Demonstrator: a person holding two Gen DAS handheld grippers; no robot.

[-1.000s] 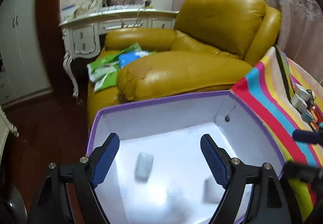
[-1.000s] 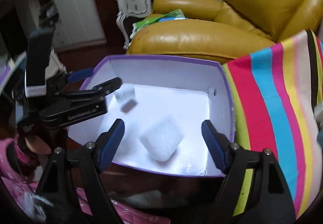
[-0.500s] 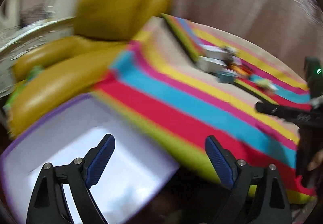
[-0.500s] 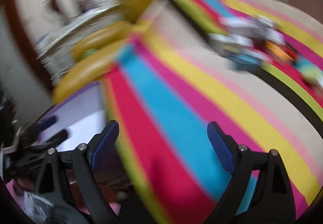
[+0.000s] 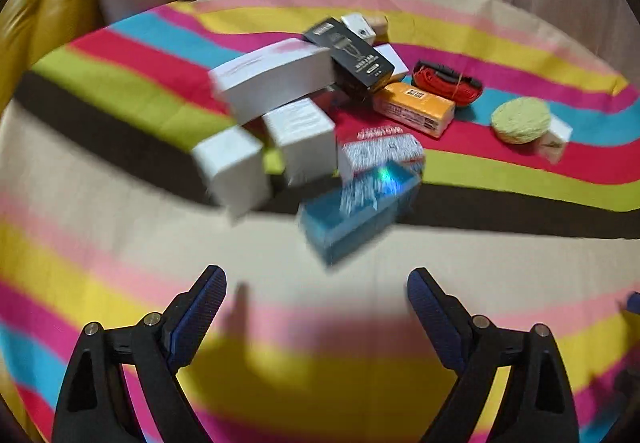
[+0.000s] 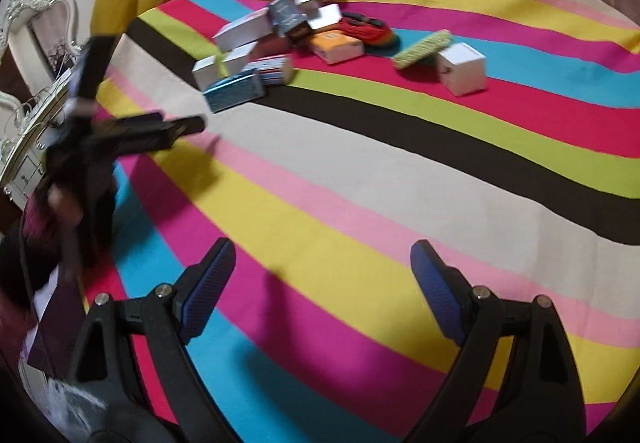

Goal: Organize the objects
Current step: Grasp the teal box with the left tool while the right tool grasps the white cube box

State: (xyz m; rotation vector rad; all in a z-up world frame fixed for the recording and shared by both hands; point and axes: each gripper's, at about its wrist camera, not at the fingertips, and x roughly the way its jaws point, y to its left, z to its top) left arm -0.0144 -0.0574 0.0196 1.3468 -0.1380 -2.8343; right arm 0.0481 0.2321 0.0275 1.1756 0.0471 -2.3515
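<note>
Left gripper: jaws spread wide, nothing between them; above the striped cloth, near side of the pile.
Right gripper: jaws spread wide, nothing held; well short of the pile.
Pile of boxes: far centre of the cloth, pieces touching or leaning.
Blue box: nearest piece, closed.
White boxes: left of pile, closed; contents not visible.
Black box: on top, tilted.
Orange box: right side.
Round pad: far right, leaning on a small white box.
</note>
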